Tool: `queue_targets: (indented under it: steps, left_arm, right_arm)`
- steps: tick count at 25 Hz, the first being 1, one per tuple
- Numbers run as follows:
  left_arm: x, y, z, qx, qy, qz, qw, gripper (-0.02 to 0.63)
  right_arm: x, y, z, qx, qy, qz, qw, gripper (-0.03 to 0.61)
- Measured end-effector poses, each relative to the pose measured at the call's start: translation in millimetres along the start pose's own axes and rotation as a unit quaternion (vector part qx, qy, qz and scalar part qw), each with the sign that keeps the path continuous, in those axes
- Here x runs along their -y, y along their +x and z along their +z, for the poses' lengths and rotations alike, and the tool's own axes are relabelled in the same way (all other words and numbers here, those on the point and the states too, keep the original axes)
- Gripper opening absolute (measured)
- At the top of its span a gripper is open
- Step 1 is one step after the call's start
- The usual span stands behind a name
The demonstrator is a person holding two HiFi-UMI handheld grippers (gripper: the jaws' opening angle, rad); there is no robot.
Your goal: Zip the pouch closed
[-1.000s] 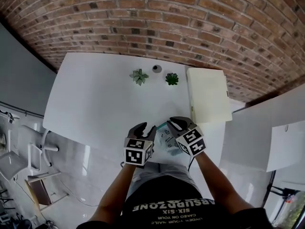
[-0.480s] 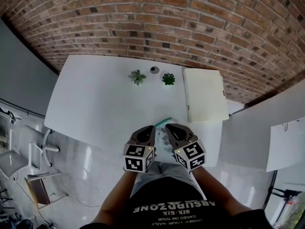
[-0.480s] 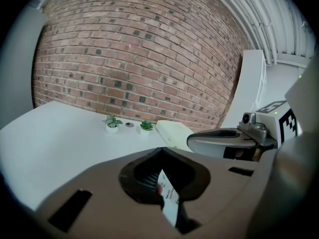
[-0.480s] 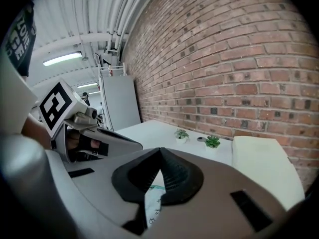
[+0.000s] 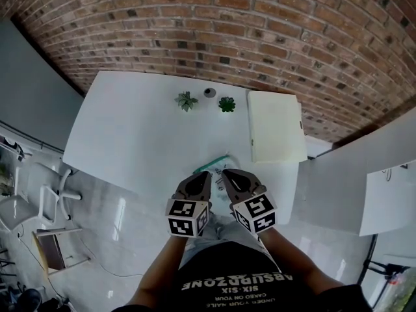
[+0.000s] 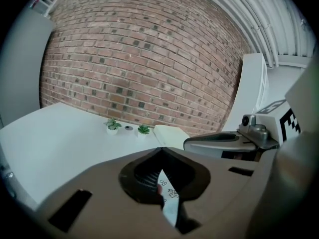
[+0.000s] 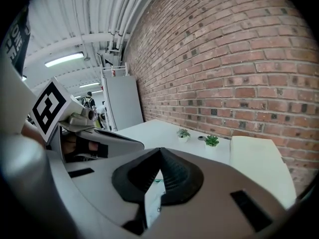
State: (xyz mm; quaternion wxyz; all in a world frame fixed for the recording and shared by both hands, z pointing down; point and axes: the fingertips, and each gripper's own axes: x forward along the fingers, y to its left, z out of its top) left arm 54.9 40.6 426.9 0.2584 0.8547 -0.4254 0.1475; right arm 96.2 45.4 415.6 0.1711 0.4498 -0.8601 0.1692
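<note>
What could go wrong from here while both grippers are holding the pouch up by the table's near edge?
1. The left gripper and right gripper each pinch only a thin bit of the pouch; it might slip out and, hanging at the edge of the table, fall to the floor.
2. Neither gripper view shows a grip on the zip, so pulling may only stretch the pouch, not close it.

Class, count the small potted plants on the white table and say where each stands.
2. The left plant stands by the table's far edge, left of a grey round object; the right plant stands just right of that object. None seems hidden.
</note>
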Motion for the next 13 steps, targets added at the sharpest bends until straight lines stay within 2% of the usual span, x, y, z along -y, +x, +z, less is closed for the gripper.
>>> queue_targets:
  steps: [13]
  left_arm:
    - [19.1, 3.8, -7.0, -0.006, -0.002, 0.009, 0.9999, 0.006]
  right_arm:
    - [16.2, -21.2, -14.5, -0.014, 0.023, -0.006, 1.000, -0.003]
